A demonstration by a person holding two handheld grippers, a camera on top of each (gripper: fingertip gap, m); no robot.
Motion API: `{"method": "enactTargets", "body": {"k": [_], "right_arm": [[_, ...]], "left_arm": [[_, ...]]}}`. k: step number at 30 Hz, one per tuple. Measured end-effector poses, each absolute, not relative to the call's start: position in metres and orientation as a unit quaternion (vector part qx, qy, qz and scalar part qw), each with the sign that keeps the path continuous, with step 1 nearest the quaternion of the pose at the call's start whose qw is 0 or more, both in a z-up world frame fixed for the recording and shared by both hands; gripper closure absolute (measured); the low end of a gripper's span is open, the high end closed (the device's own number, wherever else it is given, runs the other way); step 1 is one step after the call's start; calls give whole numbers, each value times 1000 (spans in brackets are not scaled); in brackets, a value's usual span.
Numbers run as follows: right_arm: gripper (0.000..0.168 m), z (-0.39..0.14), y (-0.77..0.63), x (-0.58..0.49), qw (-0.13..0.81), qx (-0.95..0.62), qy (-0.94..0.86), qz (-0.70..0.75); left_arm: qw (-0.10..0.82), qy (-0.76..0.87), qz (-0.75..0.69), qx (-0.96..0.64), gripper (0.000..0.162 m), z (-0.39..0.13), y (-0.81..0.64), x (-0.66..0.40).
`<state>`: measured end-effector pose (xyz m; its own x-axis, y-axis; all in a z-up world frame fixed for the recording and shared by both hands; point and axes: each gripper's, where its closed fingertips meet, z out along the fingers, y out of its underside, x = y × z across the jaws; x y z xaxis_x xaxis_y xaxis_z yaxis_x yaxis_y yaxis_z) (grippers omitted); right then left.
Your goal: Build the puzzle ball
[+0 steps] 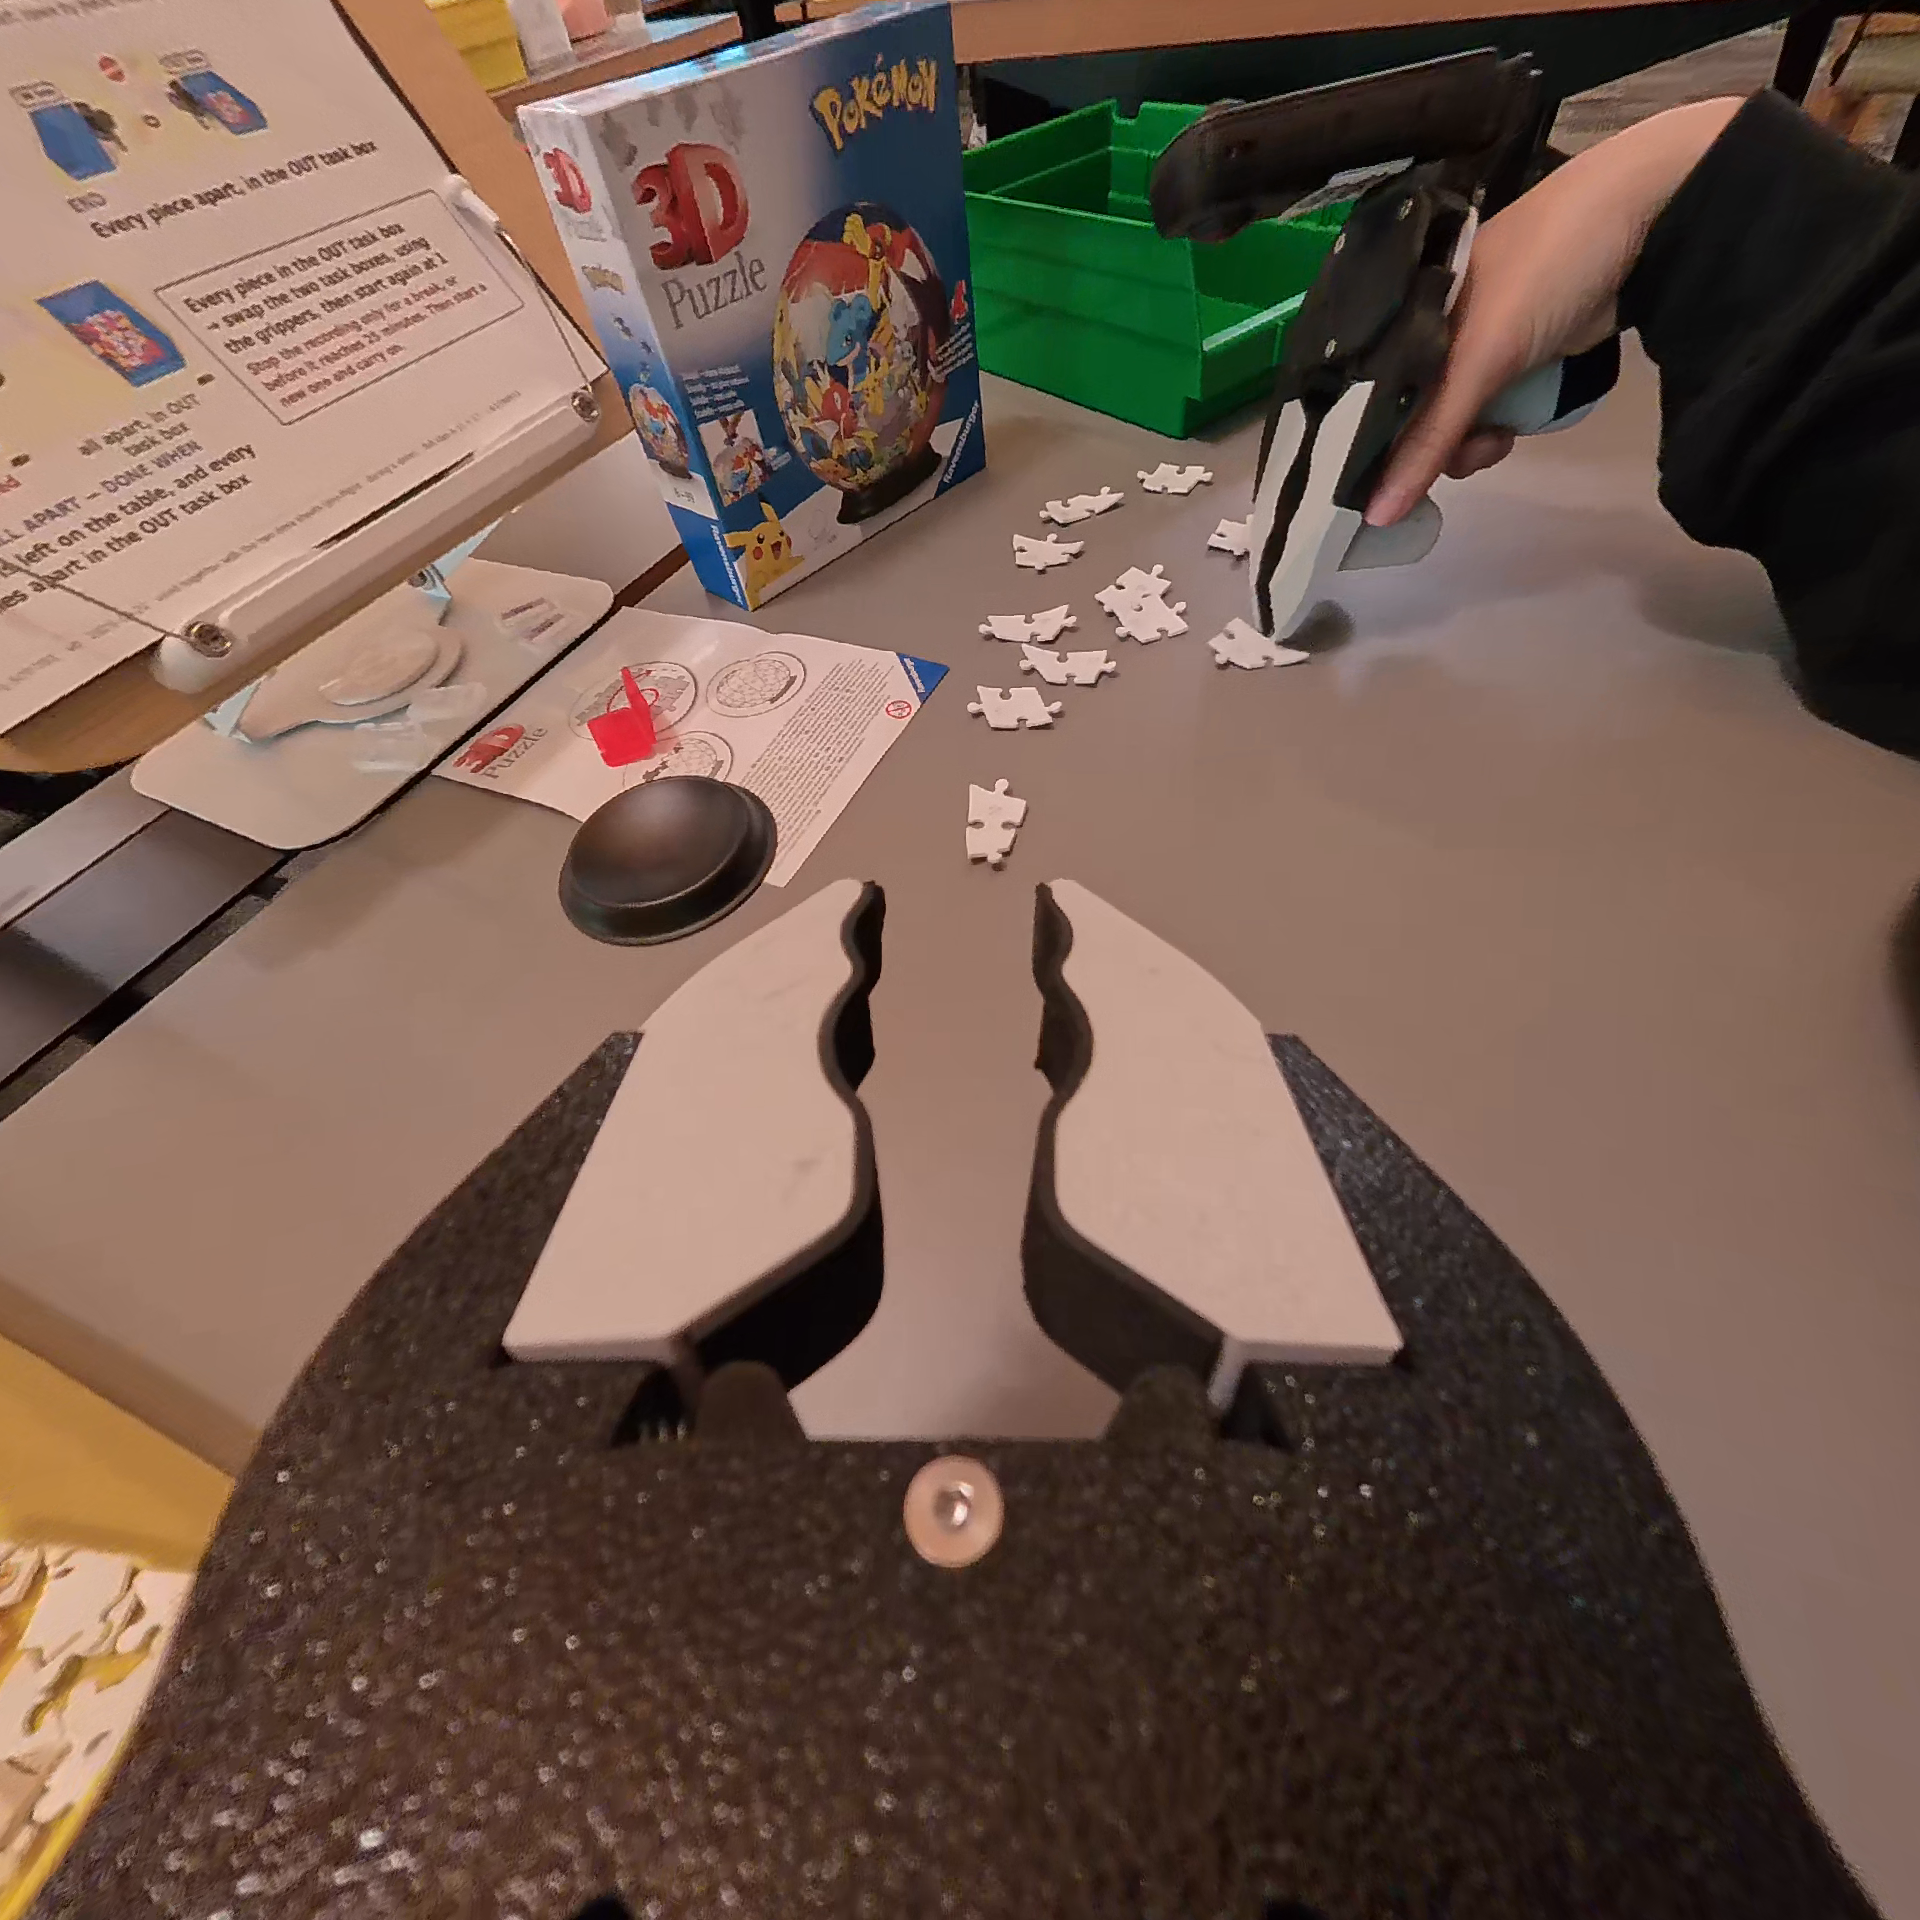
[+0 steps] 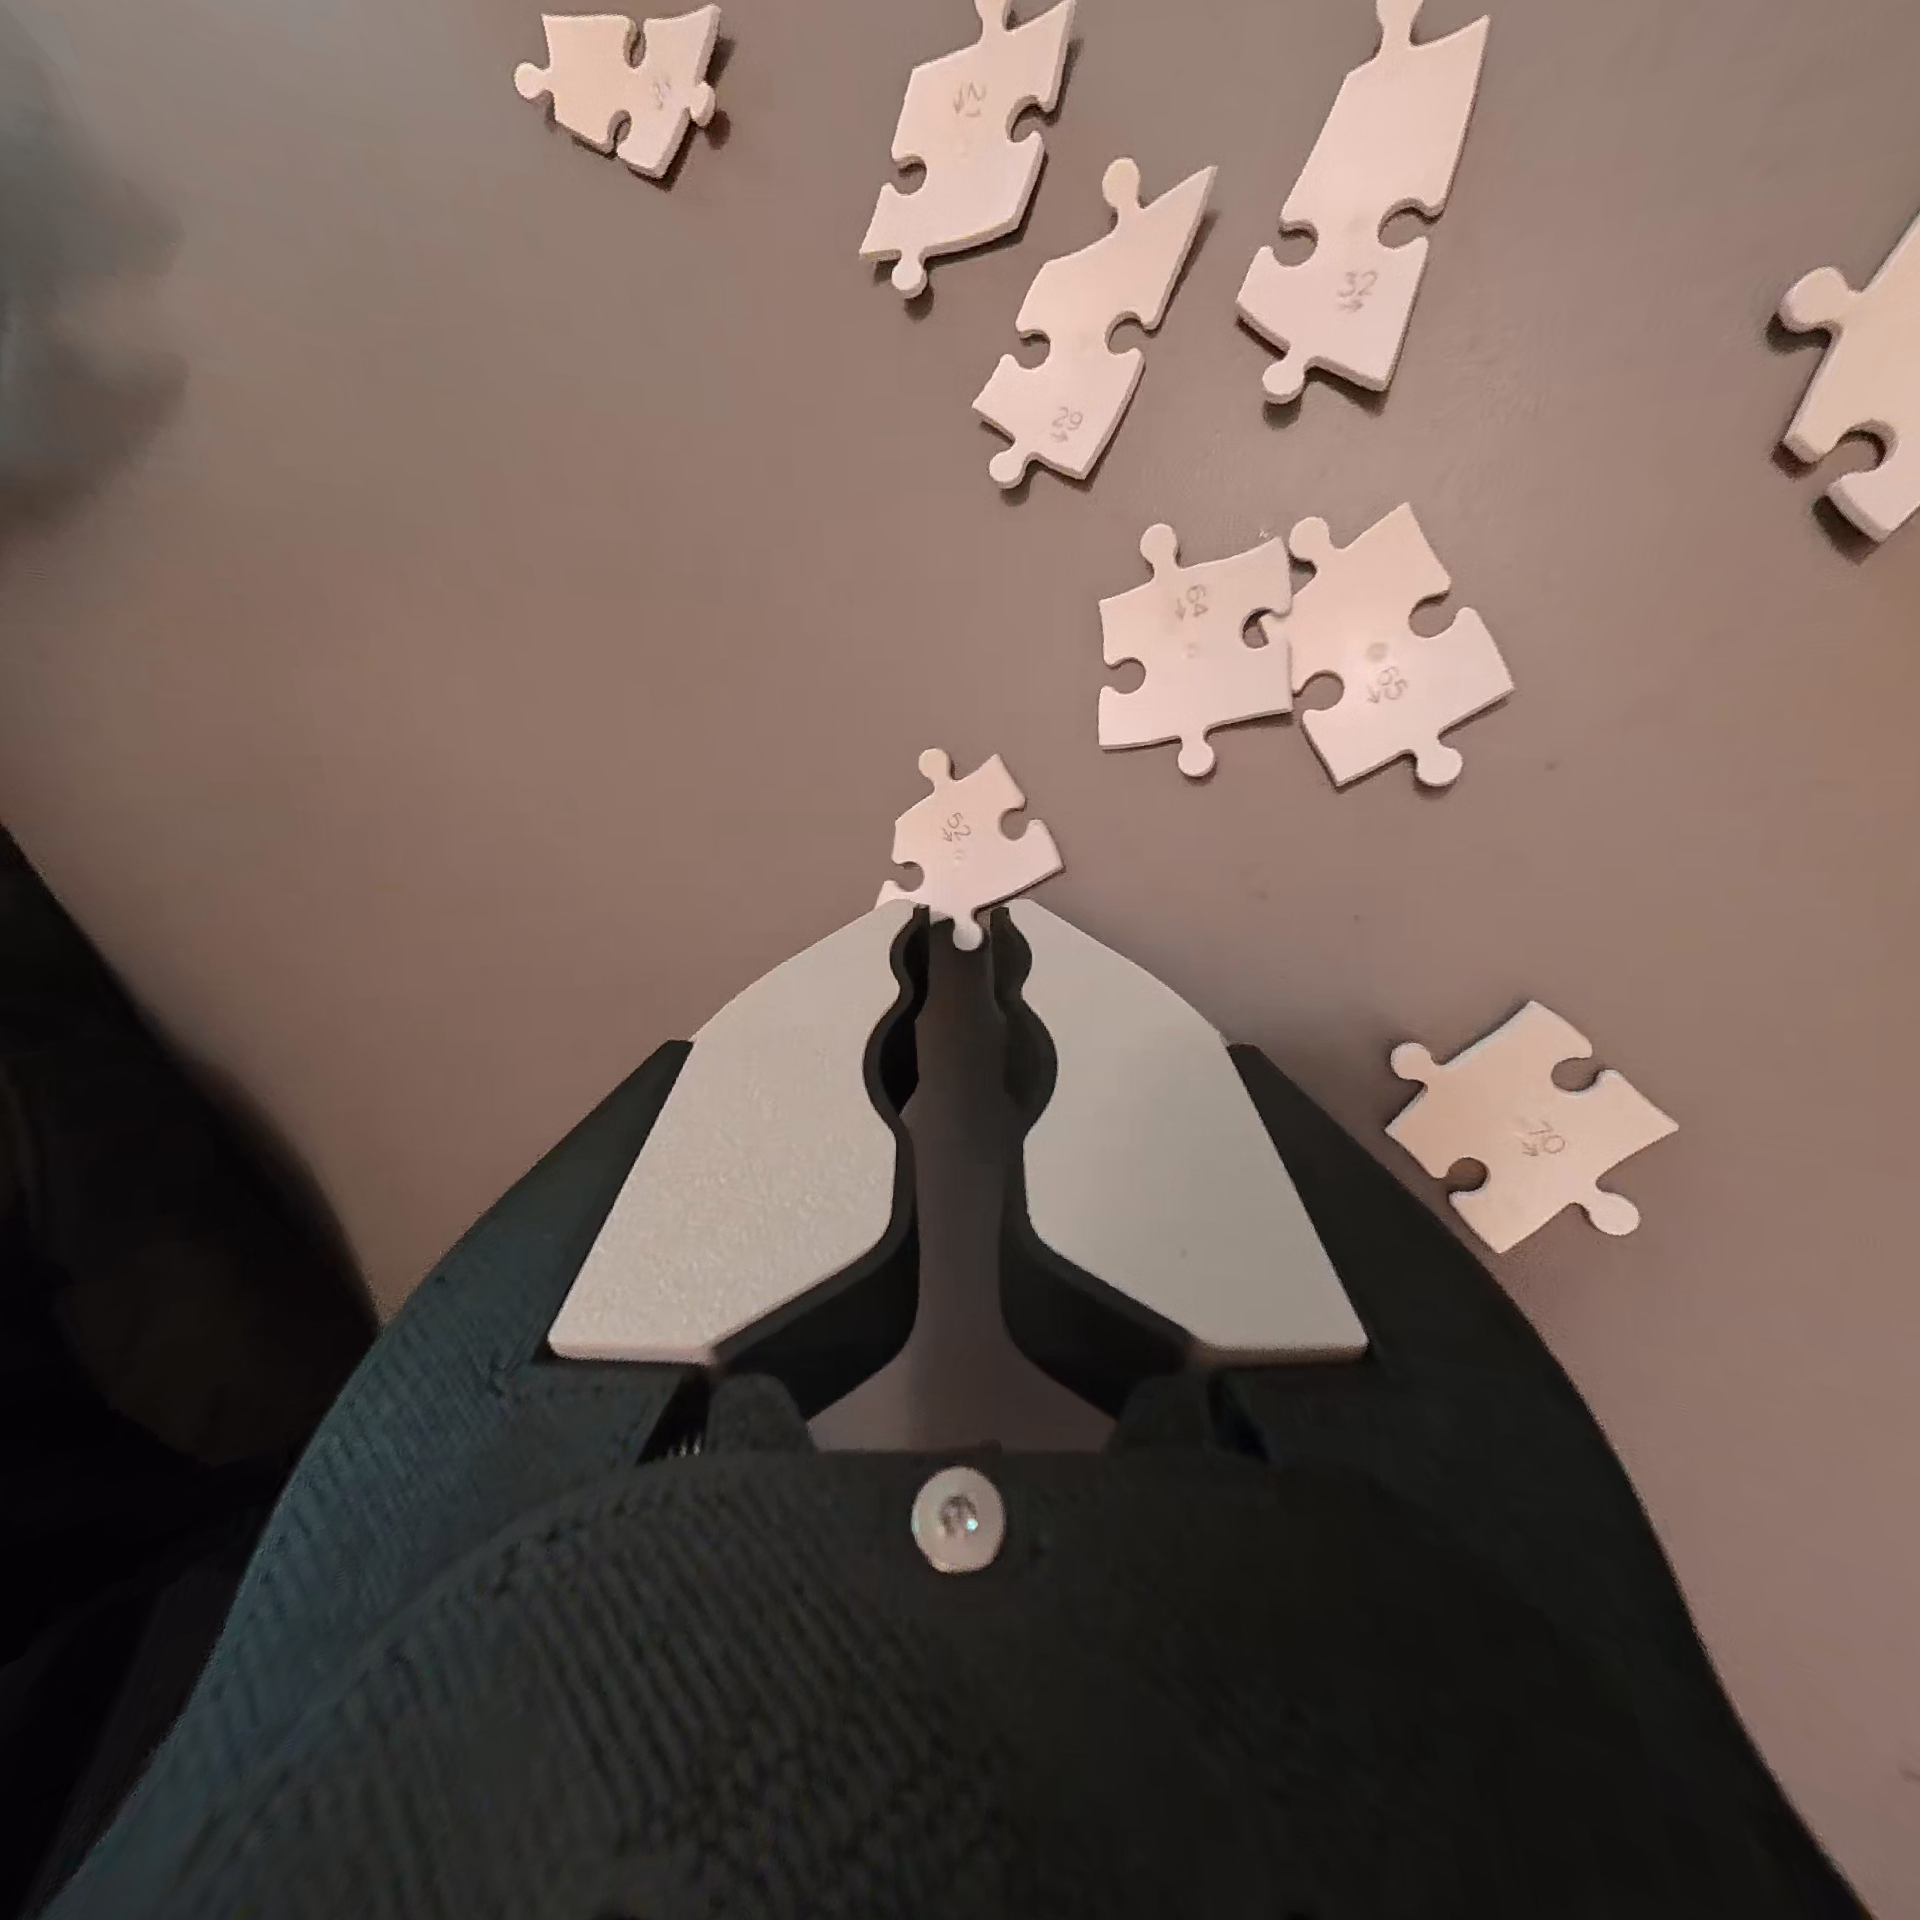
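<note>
Several white puzzle pieces lie face down on the grey table (image 1: 1455,935). My right gripper (image 2: 956,916) points down at the table, its jaws closed to a narrow gap on the knob of a small puzzle piece (image 2: 977,842) that lies flat. In the left wrist view the right gripper (image 1: 1276,623) stands on that piece (image 1: 1252,646), held by a hand (image 1: 1527,312). My left gripper (image 1: 956,902) is open and empty, low over the table, just short of a lone piece (image 1: 995,821). The black ball stand (image 1: 665,862) sits to its left.
The puzzle box (image 1: 769,312) stands at the back, a green bin (image 1: 1091,281) to its right. A leaflet (image 1: 810,707) with a red plastic tool (image 1: 621,727) lies near the stand. An instruction sheet on a holder (image 1: 239,343) is at left. A yellow box (image 1: 62,1558) is at bottom left. The left gripper's tips are roughly 30 cm from the right gripper's.
</note>
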<state>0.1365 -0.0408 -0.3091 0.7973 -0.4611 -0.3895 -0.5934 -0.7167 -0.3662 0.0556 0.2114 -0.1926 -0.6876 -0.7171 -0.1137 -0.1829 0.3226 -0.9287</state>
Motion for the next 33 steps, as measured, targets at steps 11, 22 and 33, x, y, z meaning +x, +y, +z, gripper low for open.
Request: {"method": "enactTargets", "body": {"k": [11,22,33], "right_arm": [[133,-260,-27,156,330,-915,231,6],[99,-146,52,201,517,-826,102,-201],[92,-116,97,219,543,-801,55,-247]], "left_arm": [[288,761,-495,-303,135,-190,231,51],[416,700,-313,-489,133,-158,389,74],[308,781,-165,-518,124,-196,508,113]]}}
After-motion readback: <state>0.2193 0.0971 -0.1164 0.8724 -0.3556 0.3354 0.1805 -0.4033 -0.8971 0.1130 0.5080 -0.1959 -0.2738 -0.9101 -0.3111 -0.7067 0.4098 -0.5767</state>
